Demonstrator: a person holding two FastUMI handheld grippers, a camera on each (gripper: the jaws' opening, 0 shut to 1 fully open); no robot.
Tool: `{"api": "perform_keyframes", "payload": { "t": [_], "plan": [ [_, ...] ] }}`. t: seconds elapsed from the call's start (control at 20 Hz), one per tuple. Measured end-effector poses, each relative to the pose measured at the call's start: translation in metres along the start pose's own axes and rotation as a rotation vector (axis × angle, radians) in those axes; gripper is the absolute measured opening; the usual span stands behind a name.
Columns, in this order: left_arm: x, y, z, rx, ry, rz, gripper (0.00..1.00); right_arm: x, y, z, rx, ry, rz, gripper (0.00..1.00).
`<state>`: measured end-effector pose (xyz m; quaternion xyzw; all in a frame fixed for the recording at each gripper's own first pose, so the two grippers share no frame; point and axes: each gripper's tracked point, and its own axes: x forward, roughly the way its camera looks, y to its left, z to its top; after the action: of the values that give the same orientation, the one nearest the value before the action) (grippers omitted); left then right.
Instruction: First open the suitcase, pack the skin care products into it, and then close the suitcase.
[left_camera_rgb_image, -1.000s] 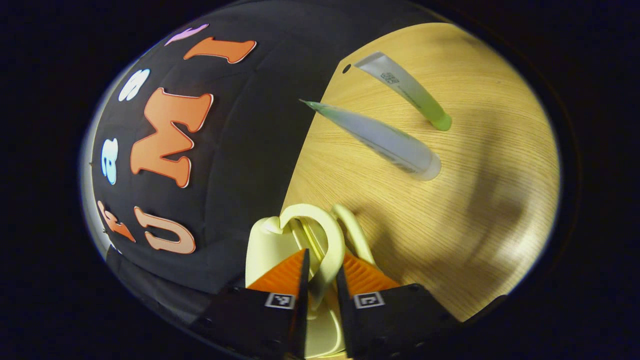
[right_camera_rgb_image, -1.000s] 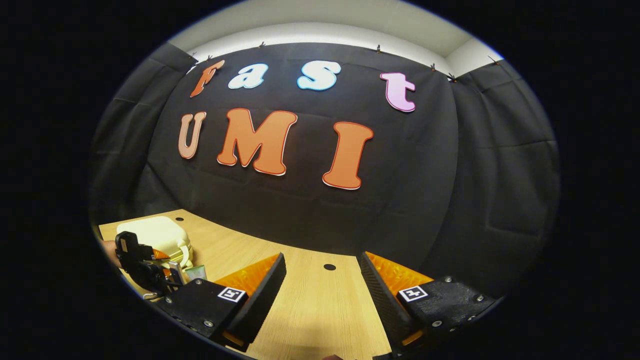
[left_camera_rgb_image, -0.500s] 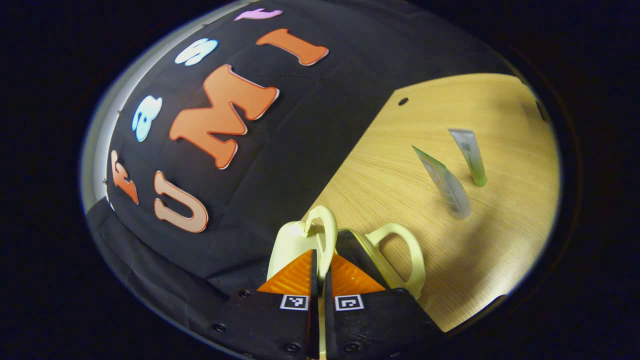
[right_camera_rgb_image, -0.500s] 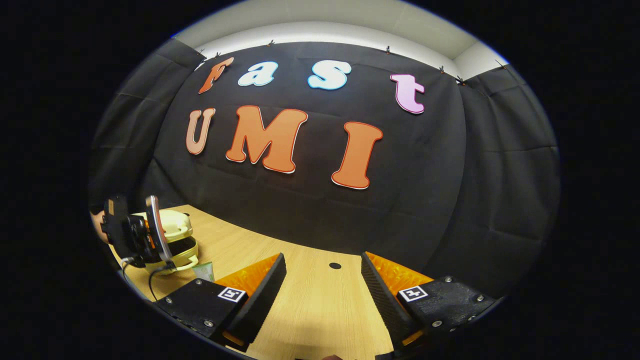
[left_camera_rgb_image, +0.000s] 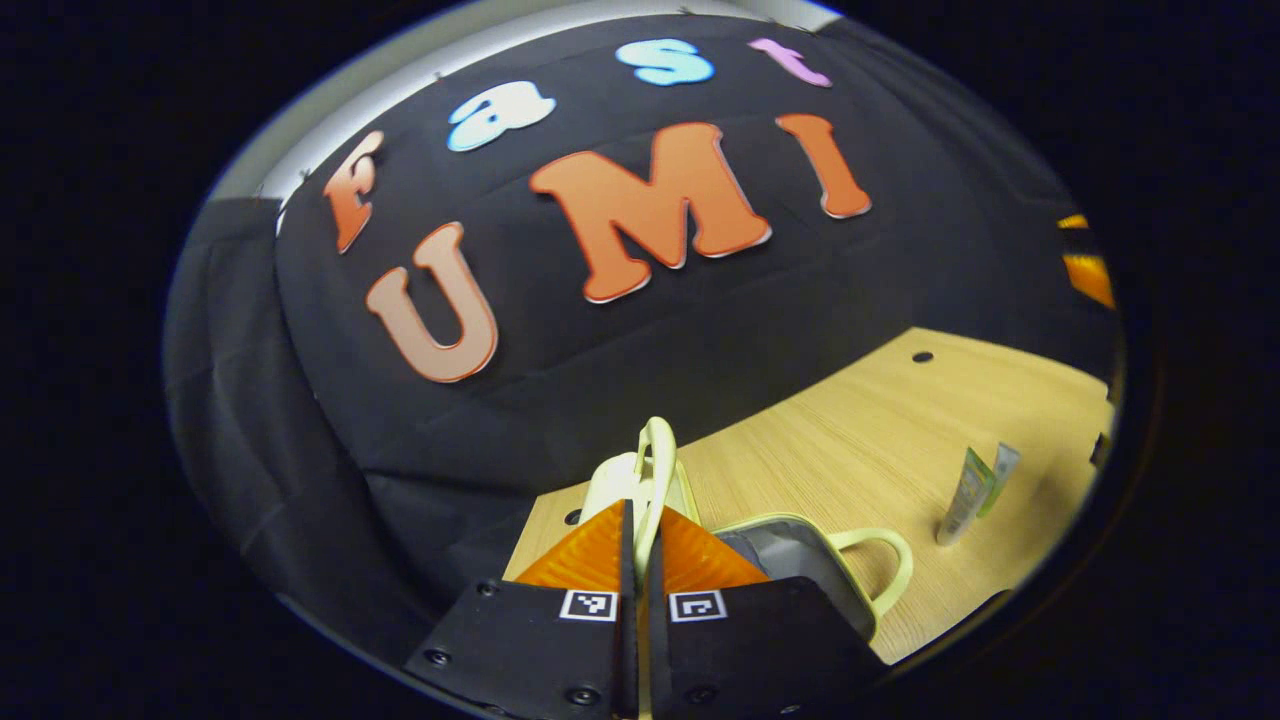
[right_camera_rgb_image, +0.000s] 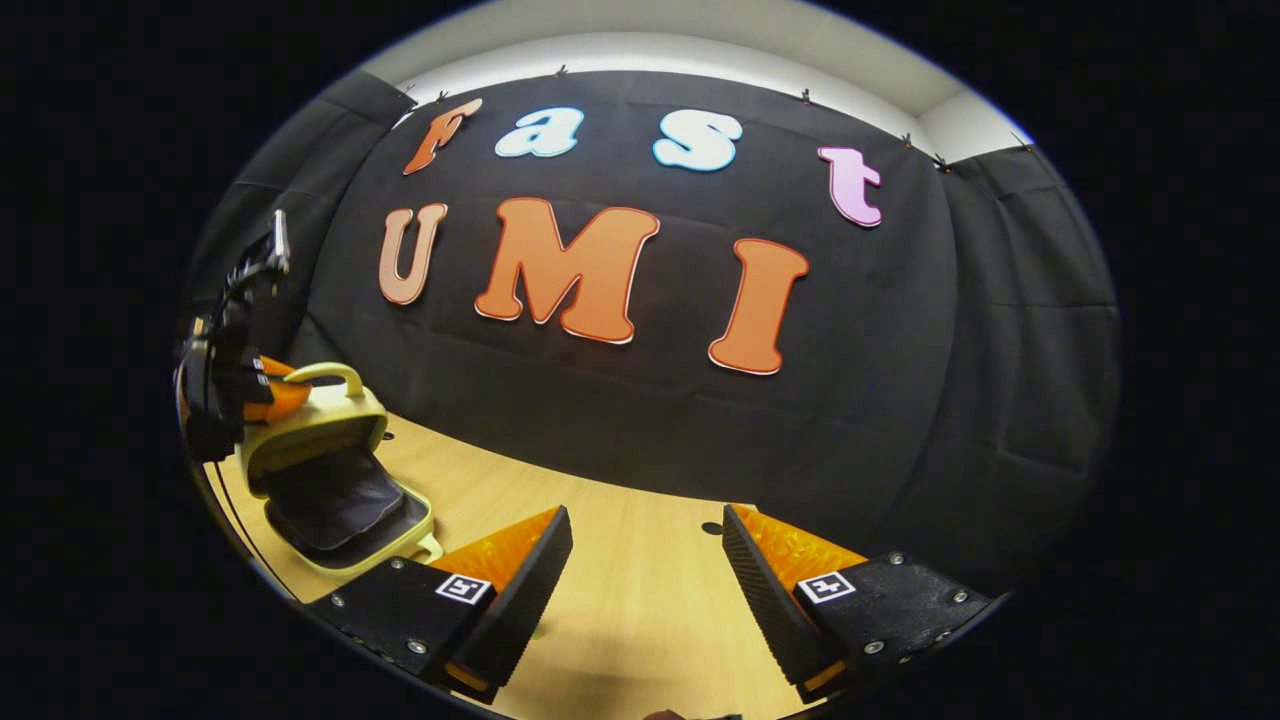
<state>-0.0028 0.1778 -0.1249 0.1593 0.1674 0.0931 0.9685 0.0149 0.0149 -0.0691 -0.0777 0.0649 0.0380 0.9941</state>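
Raised since the earlier frame, the pale yellow hard-shell suitcase's lid (right_camera_rgb_image: 318, 420) now stands open, its handle (left_camera_rgb_image: 655, 470) pinched by the left gripper (left_camera_rgb_image: 637, 520). Two skincare tubes (left_camera_rgb_image: 975, 490) lie at three o'clock. The right gripper (right_camera_rgb_image: 640, 560), spread, idles; packing can begin.

Black left gripper (left_camera_rgb_image: 635, 545), screwed, with orange jaws.

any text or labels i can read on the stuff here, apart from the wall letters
tubes: some print, too small and blurred to read
left gripper: a black-and-white coded square on each finger, no words
right gripper: the same kind of coded squares, no words
suitcase: no text visible
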Motion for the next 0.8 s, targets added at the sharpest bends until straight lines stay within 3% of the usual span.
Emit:
{"api": "perform_keyframes", "payload": {
  "t": [0.4, 0.55, 0.8],
  "plan": [
    [0.029, 0.142, -0.057, -0.131, 0.022, 0.131, 0.05, 0.021, 0.065, 0.004, 0.03, 0.056, -0.041, 0.95],
    [0.039, 0.193, -0.113, -0.172, 0.084, 0.168, 0.05, 0.026, 0.082, 0.0, 0.04, 0.09, -0.048, 0.96],
    [0.055, 0.241, -0.194, -0.207, 0.205, 0.225, 0.05, 0.03, 0.103, -0.008, 0.025, 0.138, -0.051, 0.95]
  ]
}}
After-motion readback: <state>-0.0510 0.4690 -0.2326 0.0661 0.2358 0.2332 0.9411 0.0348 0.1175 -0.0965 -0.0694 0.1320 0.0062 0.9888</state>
